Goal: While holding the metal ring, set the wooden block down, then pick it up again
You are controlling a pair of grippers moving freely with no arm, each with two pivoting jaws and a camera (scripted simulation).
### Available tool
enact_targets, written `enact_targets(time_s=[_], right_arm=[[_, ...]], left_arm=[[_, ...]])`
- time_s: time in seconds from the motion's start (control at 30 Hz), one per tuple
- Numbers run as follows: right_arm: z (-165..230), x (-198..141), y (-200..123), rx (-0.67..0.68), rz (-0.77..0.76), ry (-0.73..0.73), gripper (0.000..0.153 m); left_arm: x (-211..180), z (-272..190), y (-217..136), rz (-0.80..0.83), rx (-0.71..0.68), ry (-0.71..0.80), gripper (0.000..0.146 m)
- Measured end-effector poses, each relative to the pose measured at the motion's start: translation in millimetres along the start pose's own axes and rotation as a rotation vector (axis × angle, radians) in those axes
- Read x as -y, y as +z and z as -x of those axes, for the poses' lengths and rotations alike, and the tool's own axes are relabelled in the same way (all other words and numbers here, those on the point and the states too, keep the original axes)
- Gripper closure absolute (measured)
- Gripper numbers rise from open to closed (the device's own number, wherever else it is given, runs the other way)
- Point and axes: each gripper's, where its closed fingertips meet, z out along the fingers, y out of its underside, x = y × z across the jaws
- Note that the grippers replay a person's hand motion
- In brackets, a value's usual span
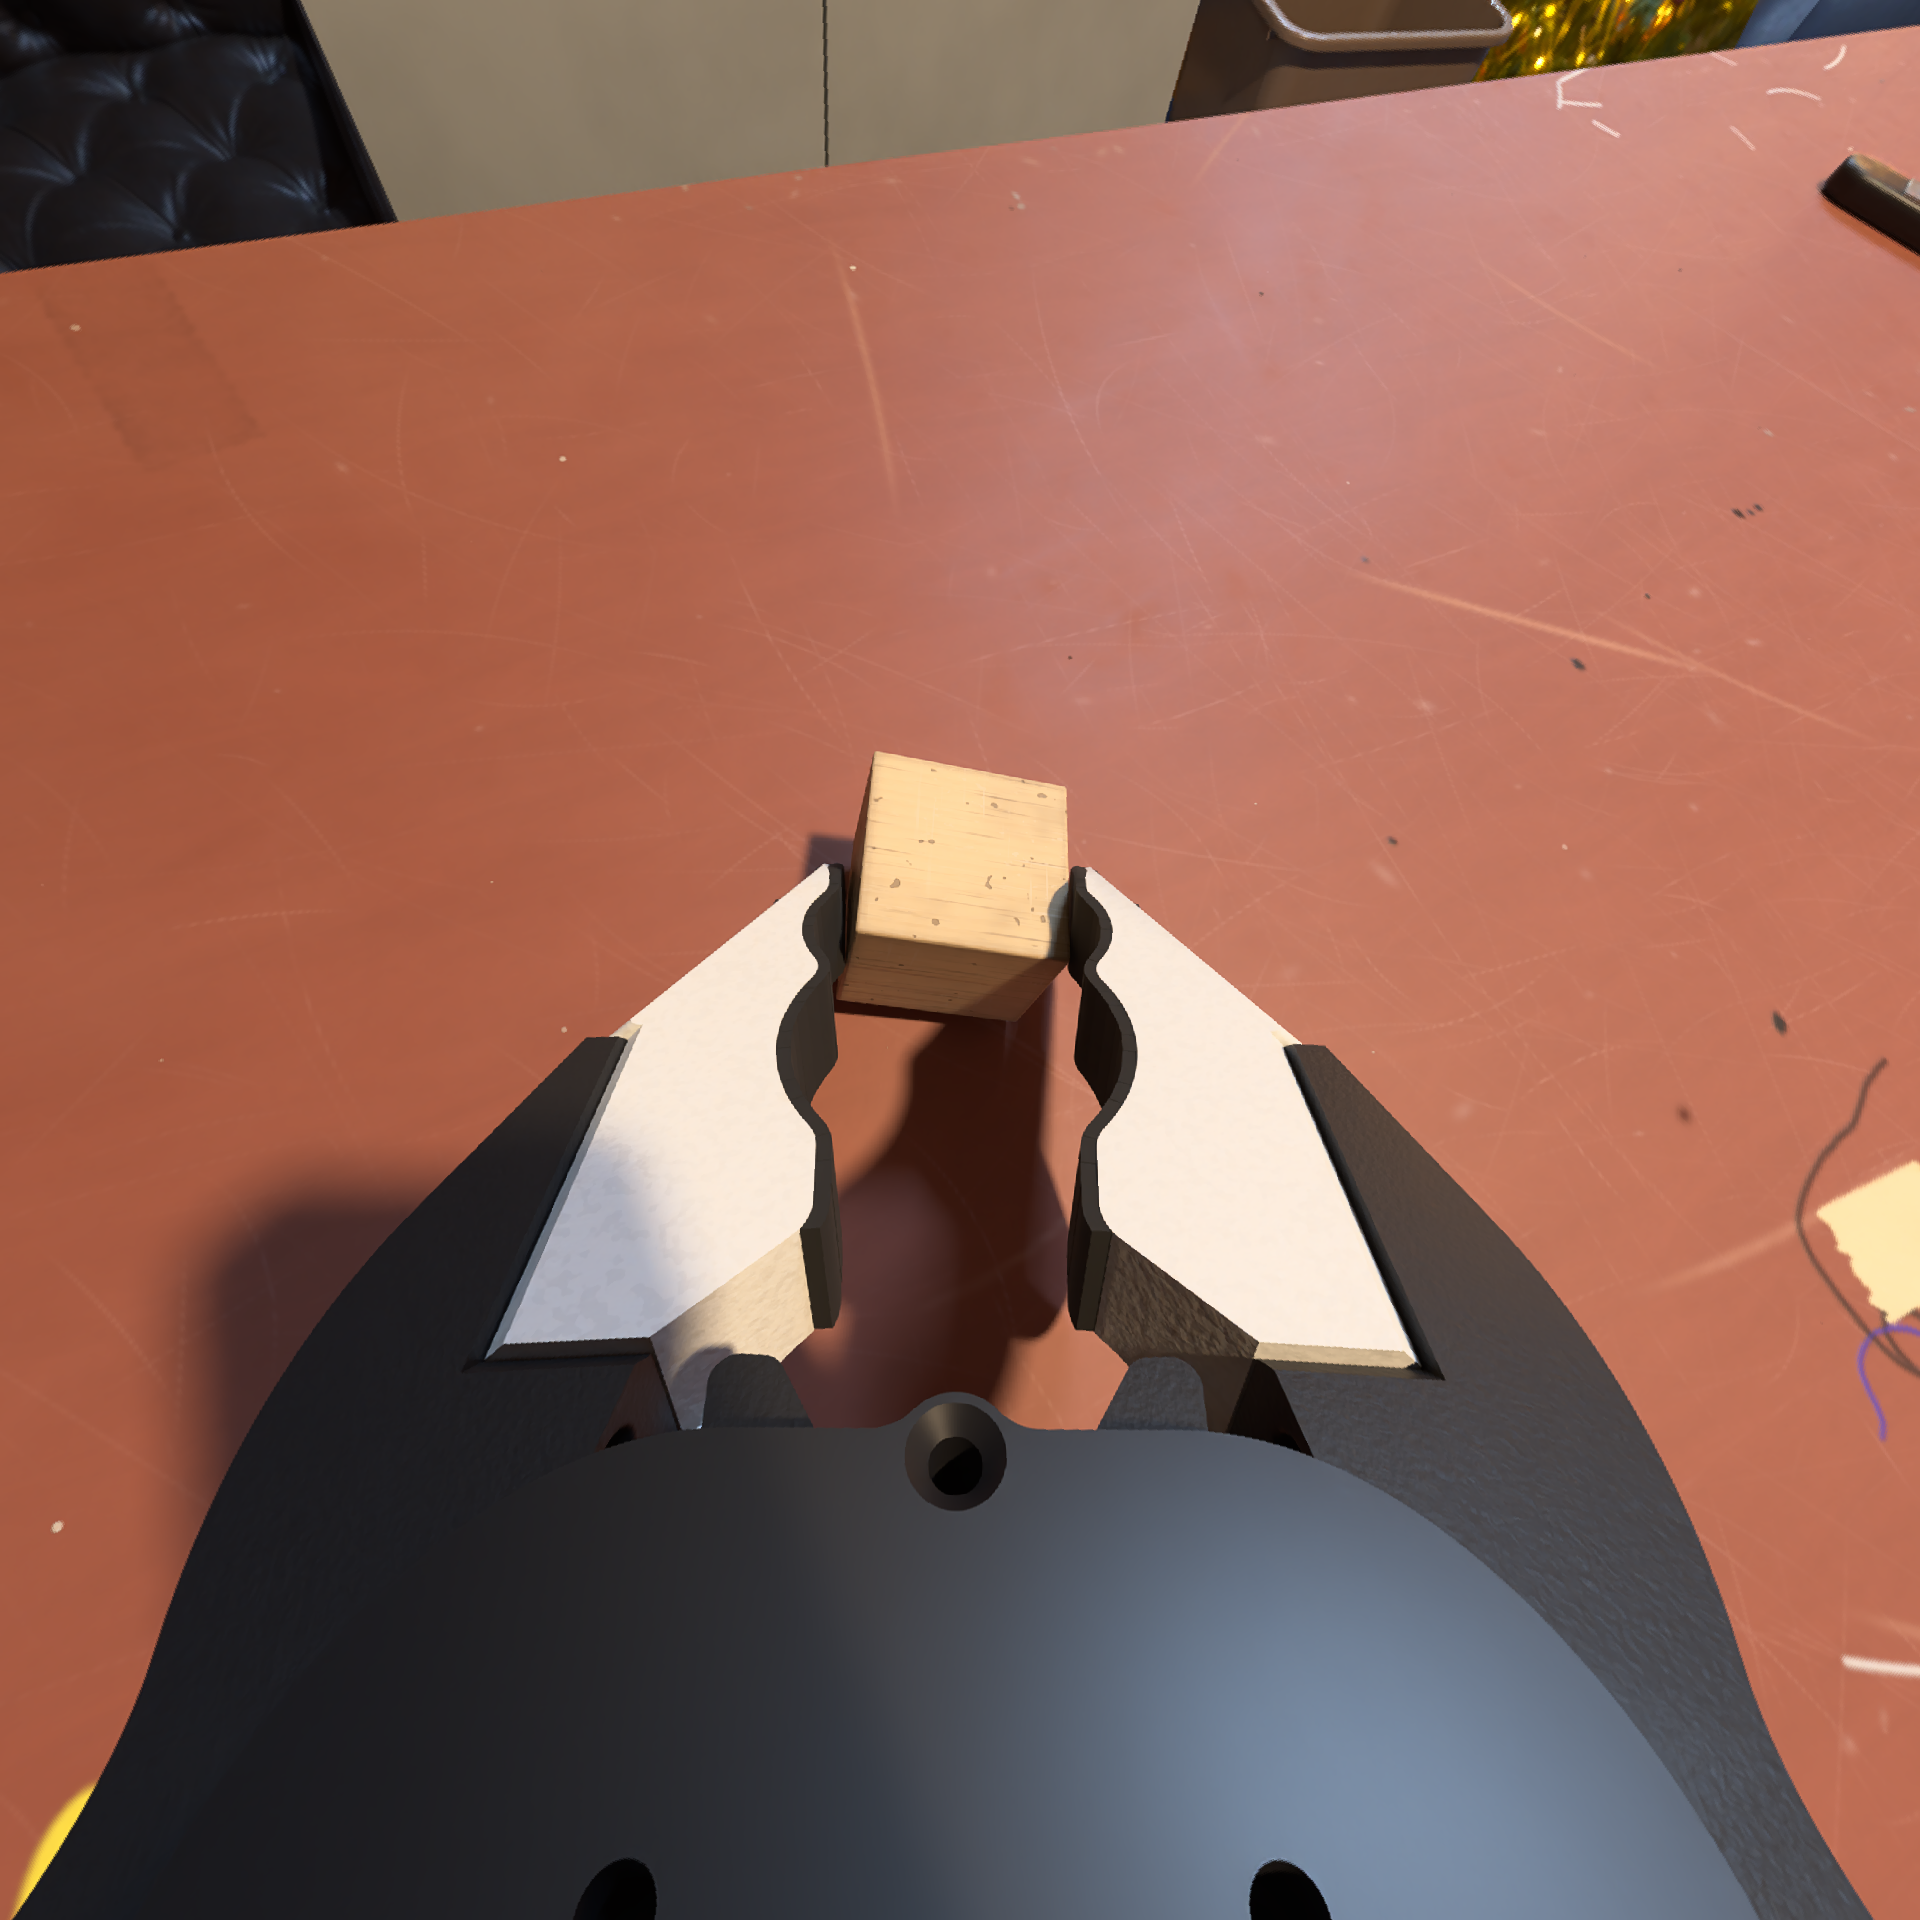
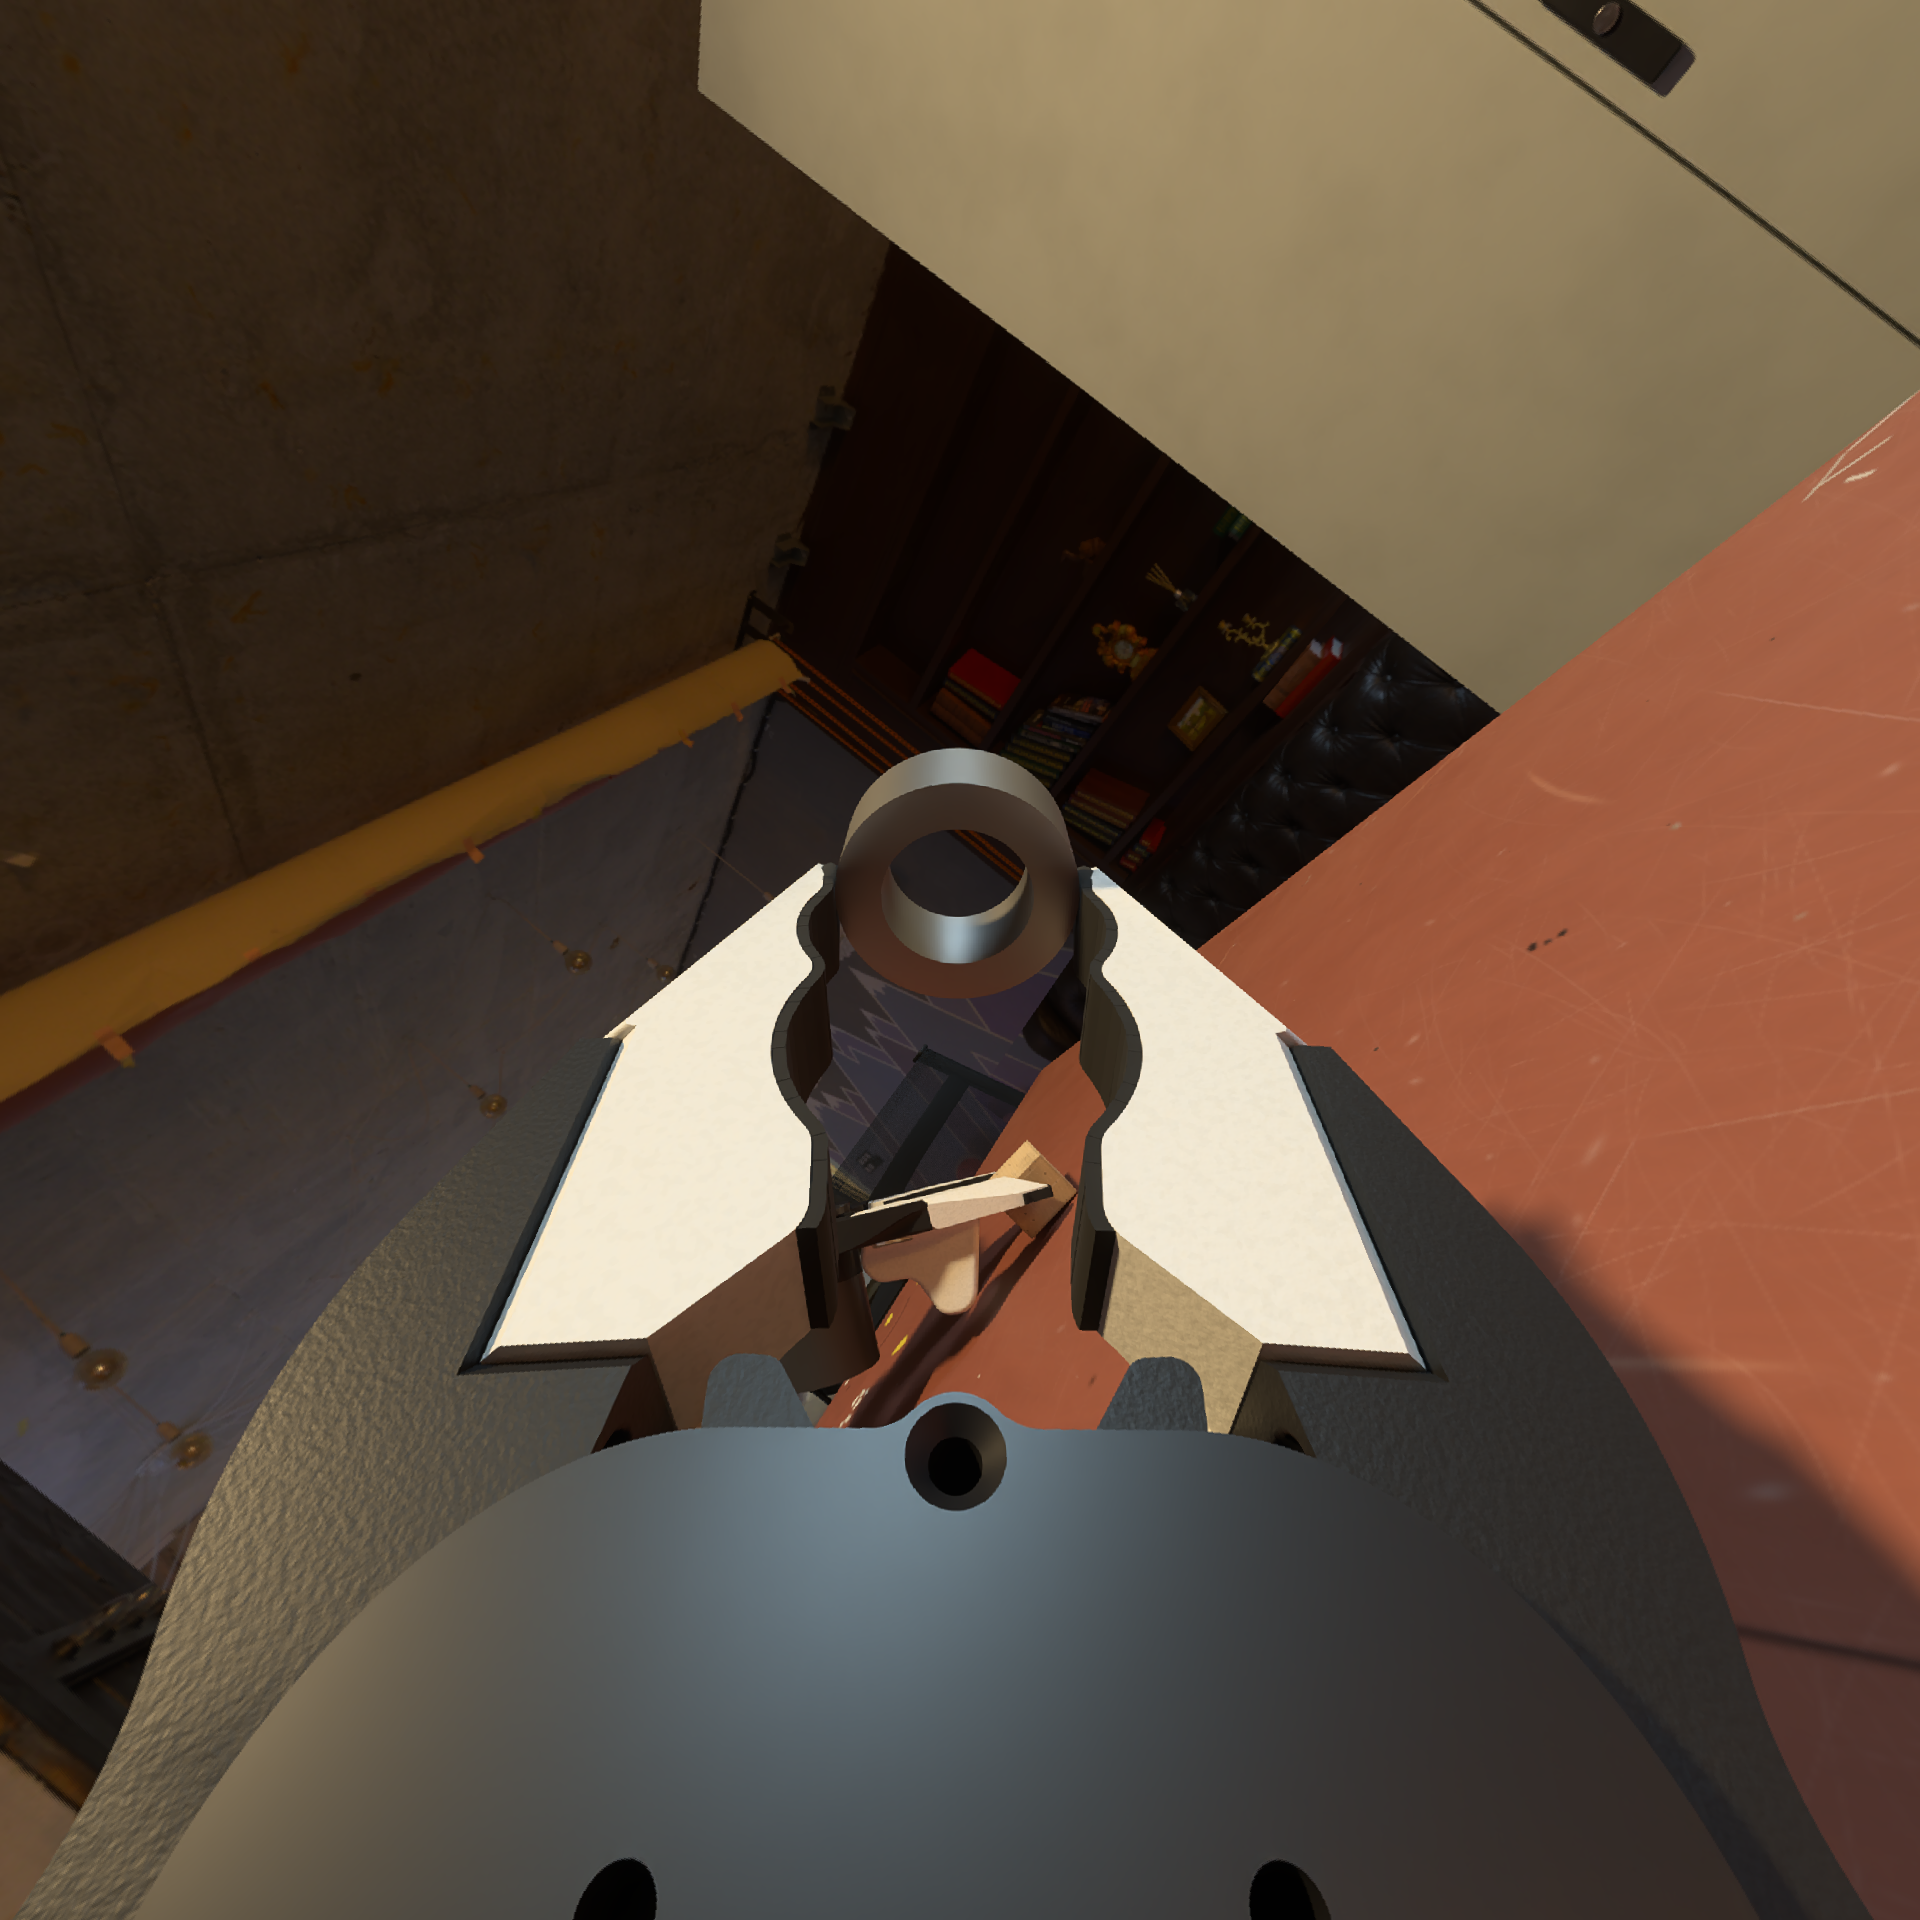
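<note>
1. My left tongs (image 1: 954,914) have the wooden block (image 1: 956,883) between the fingertips, both dark pads touching its left and right sides.
2. Is the block on the desk (image 1: 1351,520) or a hair above it? Can't tell – there's a shadow right under its near edge, that's all I get.
3. The block's a pale cube with small dark flecks, roughly mid-desk, turned a little so one corner edge faces me.
4. My right tongs (image 2: 956,914) are clamped on the metal ring (image 2: 956,873) – held up in the air past the desk's edge, hole facing my camera.
5. Scratched reddish desk (image 2: 1610,987) runs along the right in that view, with a dark bookshelf (image 2: 1091,675) far behind the ring.
6. Right edge of the left view: a yellowish scrap (image 1: 1881,1236) with thin wires beside it.
</note>
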Motion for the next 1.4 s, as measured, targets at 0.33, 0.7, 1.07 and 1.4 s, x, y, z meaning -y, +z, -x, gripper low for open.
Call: enact_targets(time_s=[0.33, 0.7, 1.07, 1.4], right_arm=[[0.8, -0.6, 0.4, 0.002, 0.001, 0.002, 0.107], [0.8, -0.3, 0.2, 0.004, -0.001, 0.008, 0.107], [1.2, 0.2, 0.1, 0.006, -0.003, 0.010, 0.107], [1.4, 0.1, 0.2, 0.006, -0.002, 0.011, 0.107]], left_arm=[[0.8, 0.8, -0.7, -0.008, 0.004, -0.004, 0.103], [0.1, 0.7, -0.1, 0.001, 0.007, 0.001, 0.103], [-0.3, 0.4, 0.3, 0.005, 0.008, 0.004, 0.103], [-0.3, 0.4, 0.2, 0.006, 0.010, 0.006, 0.103]])
